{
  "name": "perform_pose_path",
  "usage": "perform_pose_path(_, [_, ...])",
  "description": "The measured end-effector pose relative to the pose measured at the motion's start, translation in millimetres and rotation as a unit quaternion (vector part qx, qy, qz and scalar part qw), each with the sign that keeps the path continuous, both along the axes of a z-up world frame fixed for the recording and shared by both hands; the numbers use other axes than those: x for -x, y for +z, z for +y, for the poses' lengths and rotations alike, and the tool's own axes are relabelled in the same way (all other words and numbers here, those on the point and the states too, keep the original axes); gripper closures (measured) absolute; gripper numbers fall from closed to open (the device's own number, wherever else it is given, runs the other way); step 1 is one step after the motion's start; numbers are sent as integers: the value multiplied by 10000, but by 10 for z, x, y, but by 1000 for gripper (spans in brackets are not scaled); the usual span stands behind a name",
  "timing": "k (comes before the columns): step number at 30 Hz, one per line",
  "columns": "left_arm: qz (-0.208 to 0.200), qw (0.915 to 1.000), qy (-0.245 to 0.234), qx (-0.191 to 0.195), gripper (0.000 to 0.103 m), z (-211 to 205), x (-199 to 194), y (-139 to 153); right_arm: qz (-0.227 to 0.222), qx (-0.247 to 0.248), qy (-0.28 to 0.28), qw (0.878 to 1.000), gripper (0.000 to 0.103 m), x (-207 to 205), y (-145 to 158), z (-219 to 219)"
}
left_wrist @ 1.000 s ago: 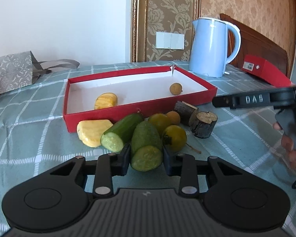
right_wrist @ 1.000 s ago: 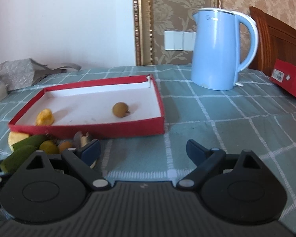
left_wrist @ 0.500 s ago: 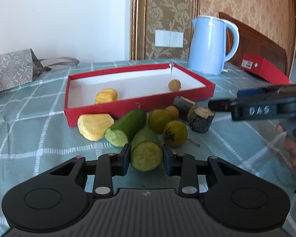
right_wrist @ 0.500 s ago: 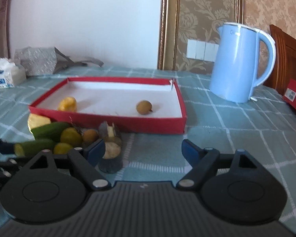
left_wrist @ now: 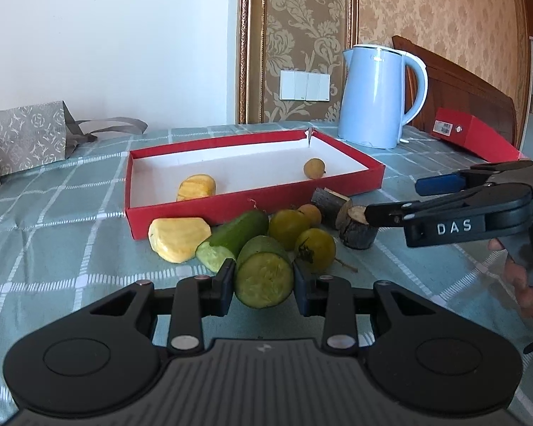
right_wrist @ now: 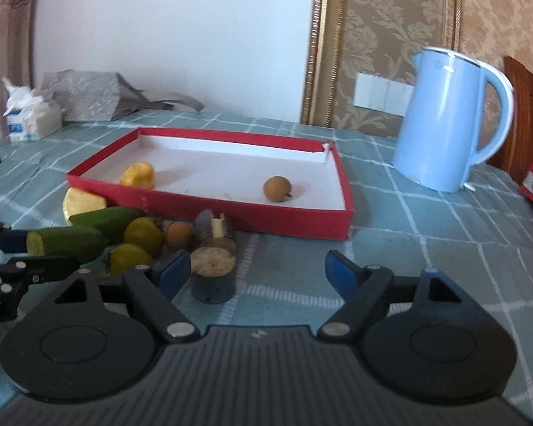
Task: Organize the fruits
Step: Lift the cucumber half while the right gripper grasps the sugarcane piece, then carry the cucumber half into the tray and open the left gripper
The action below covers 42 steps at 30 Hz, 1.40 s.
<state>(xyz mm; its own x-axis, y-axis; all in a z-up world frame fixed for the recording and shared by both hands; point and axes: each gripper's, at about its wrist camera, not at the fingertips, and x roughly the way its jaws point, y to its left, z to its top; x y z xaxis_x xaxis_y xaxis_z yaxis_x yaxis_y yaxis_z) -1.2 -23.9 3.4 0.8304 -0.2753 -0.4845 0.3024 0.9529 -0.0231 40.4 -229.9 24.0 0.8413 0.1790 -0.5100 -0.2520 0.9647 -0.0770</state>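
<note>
My left gripper (left_wrist: 264, 284) is shut on a short green cucumber piece (left_wrist: 264, 275), held just above the cloth in front of the fruit pile; it also shows in the right wrist view (right_wrist: 67, 239). The pile holds a second cucumber piece (left_wrist: 236, 239), a yellow jackfruit piece (left_wrist: 179, 238), two green-yellow round fruits (left_wrist: 287, 223), a longan (left_wrist: 311, 213) and two dark sugarcane stubs (left_wrist: 357, 229). The red tray (left_wrist: 252, 206) holds a yellow piece (left_wrist: 197, 187) and a longan (left_wrist: 313, 168). My right gripper (right_wrist: 257, 271) is open, with a sugarcane stub (right_wrist: 213, 273) just inside its left finger.
A blue kettle (left_wrist: 376, 97) stands behind the tray's right end. A red box (left_wrist: 476, 138) lies at far right. A grey paper bag (left_wrist: 25, 138) and a tissue pack (right_wrist: 32, 120) sit at the left. Checked green cloth (right_wrist: 426, 234) covers the table.
My left gripper has lifted the cucumber piece and drawn it back from the pile. My right gripper has swung left toward the sugarcane stubs, still open.
</note>
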Motion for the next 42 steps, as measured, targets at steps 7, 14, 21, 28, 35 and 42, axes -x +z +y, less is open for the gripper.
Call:
perform_pose_path(7, [84,9999,-58,86,70,27,-7,8,154,392,128,9990,37,-53,-95,195])
perform_pose_path(14, [62,9998,-82,144,70,47,3,18,404,368,202,9983,61,-199,-186,286])
perform_pose_path(21, [52,9998,-127,141,70,36,17,24,331,352,82,9988,70,-180,-200,271])
perform_pose_path(28, [30,9997,-73,229,70,62,9,39,298,212,-135,9992,70,-192,-177,178])
perform_pose_path(35, [59,9997,-19,228,70,54,-14,40,343,159,-186,9991,70,-196,-184,147])
perform_pose_path(42, [243,9986,11,473,70,78,-64,67,319,82,-240,9992,70,-193,-167,116])
